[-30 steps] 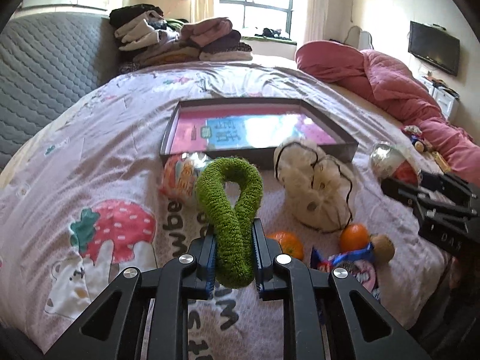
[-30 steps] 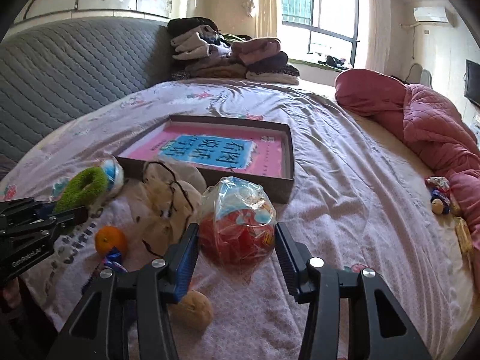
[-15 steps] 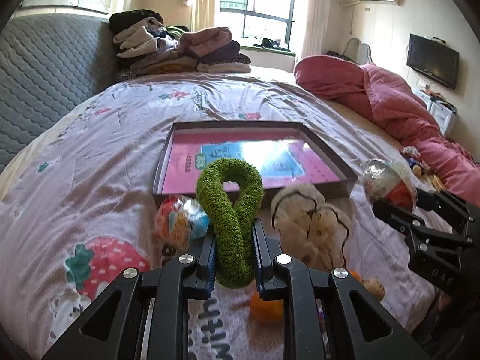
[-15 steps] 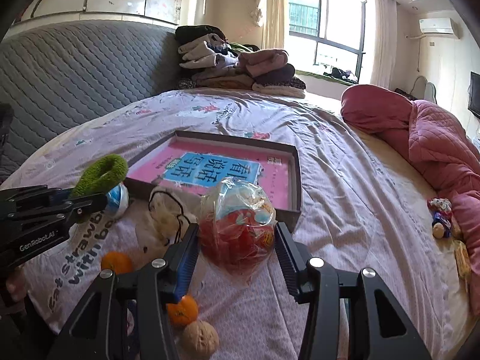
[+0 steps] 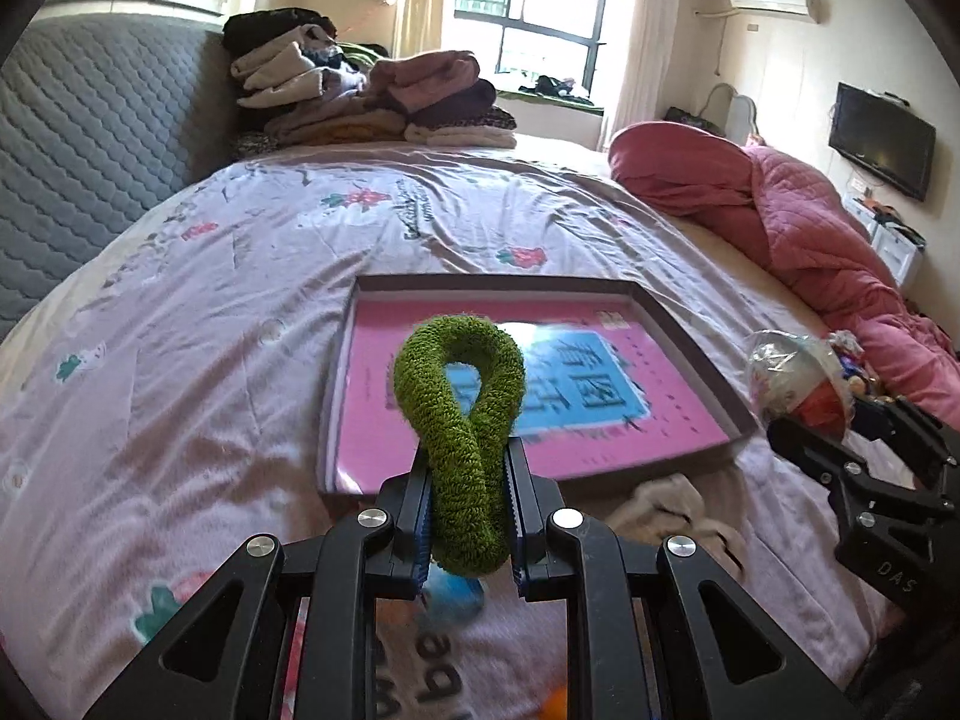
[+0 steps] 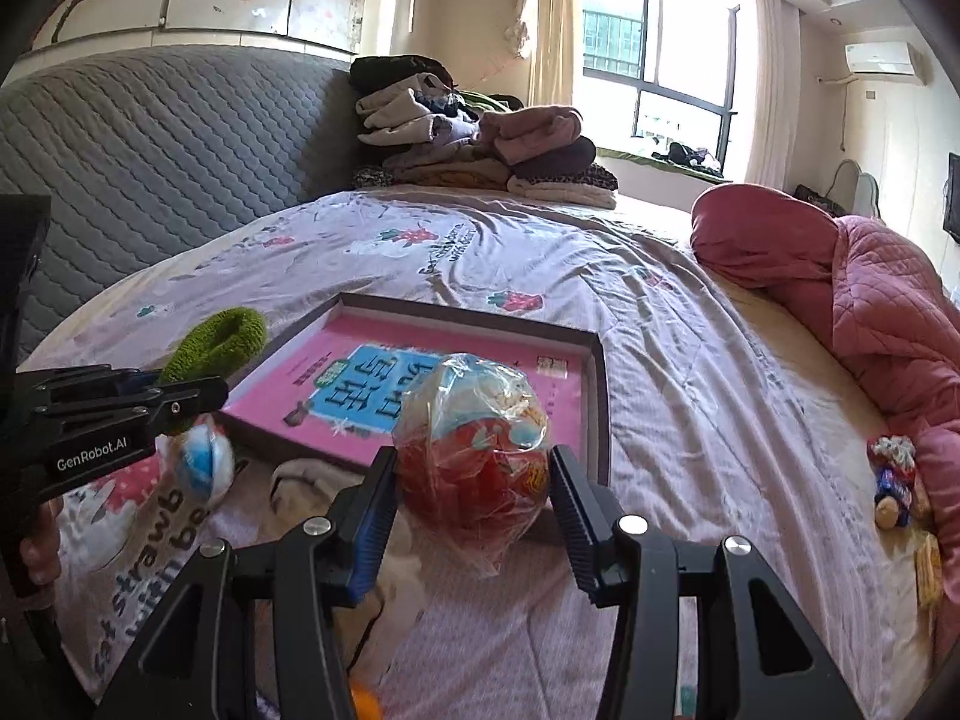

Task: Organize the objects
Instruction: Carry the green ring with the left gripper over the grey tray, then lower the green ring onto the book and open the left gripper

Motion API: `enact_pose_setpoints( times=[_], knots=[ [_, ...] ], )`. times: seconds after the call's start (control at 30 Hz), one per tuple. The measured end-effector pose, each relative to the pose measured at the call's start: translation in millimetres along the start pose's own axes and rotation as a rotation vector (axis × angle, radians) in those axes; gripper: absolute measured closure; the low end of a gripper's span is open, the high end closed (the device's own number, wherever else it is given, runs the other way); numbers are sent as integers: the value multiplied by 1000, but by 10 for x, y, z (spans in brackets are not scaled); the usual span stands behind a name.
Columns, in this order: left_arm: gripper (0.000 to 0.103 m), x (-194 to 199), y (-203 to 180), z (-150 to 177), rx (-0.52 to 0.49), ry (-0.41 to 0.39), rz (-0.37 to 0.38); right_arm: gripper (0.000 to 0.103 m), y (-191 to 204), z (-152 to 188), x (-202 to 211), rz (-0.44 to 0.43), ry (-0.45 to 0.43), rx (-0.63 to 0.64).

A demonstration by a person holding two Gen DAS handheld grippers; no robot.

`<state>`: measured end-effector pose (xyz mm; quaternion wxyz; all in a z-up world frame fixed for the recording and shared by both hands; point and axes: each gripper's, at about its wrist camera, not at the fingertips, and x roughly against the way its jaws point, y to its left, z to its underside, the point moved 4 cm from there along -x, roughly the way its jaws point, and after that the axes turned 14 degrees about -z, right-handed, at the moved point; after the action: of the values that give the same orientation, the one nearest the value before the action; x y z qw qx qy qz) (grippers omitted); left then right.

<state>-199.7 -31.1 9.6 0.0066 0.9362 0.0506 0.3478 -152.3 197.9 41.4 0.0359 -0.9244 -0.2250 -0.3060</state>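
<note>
Both hand-held grippers mid-carry over the bed: the left gripper (image 5: 467, 510) is clamped tight on the lower end of a fuzzy green looped fabric ring (image 5: 459, 414), its loop standing up past the fingertips, while the right gripper (image 6: 474, 516) holds at a middling spread a round red-and-white toy wrapped in crinkled clear plastic (image 6: 474, 450), pressed between its two pads. Compared with a second earlier, both loads have risen off the lilac strawberry-print bedsheet (image 5: 198, 360) and travelled toward the shallow dark-rimmed cardboard tray lined with a pink-and-blue printed sheet (image 5: 678, 336) — in the left wrist view the green ring now hangs in front of the tray's near half instead of over the clutter. The items left on the sheet, a cream fabric piece (image 6: 312, 474), a blue-and-white ball (image 6: 201, 462) and an orange fruit (image 6: 366, 702), have slid to the lower edge of both views. Neither grip has altered over the interval. Judged from this, the transport step is well advanced and release into the tray is the likely next move — with several loose items still to collect
</note>
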Motion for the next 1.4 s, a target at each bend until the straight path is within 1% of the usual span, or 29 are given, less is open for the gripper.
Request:
enact_pose_setpoints(
  times=[0.13, 0.27, 0.5, 0.57, 0.63, 0.8, 0.9, 0.97, 1.23, 1.4],
  knots=[
    [83, -172, -8, -147, 0, 6, -10, 53, -164, -102, -164, -29, 20, -48],
    [83, -370, -21, -303, -2, 17, -31, 53, -278, -187, -311, 8, 33, -22],
    [83, -760, -103, -429, -17, 90, -40, 53, -422, -264, -633, -4, 82, -24],
    [83, -856, -135, -425, -22, 117, -27, 53, -469, -246, -739, -5, 103, -26],
    [83, -940, -152, -408, -23, 142, -17, 53, -504, -204, -827, -25, 130, -44],
    [83, -1080, -147, -346, -31, 187, -48, 53, -561, -118, -982, -48, 179, -74],
    [82, -1141, -149, -313, -30, 217, -47, 53, -588, -70, -1060, -50, 205, -84],
    [82, -1175, -150, -282, -30, 238, -43, 53, -608, -37, -1099, -54, 216, -100],
    [80, -1276, -152, -196, -45, 287, -66, 53, -648, 23, -1149, -45, 242, -126],
    [76, -1298, -163, -163, -57, 308, -70, 53, -657, 23, -1169, -44, 247, -133]
  ],
)
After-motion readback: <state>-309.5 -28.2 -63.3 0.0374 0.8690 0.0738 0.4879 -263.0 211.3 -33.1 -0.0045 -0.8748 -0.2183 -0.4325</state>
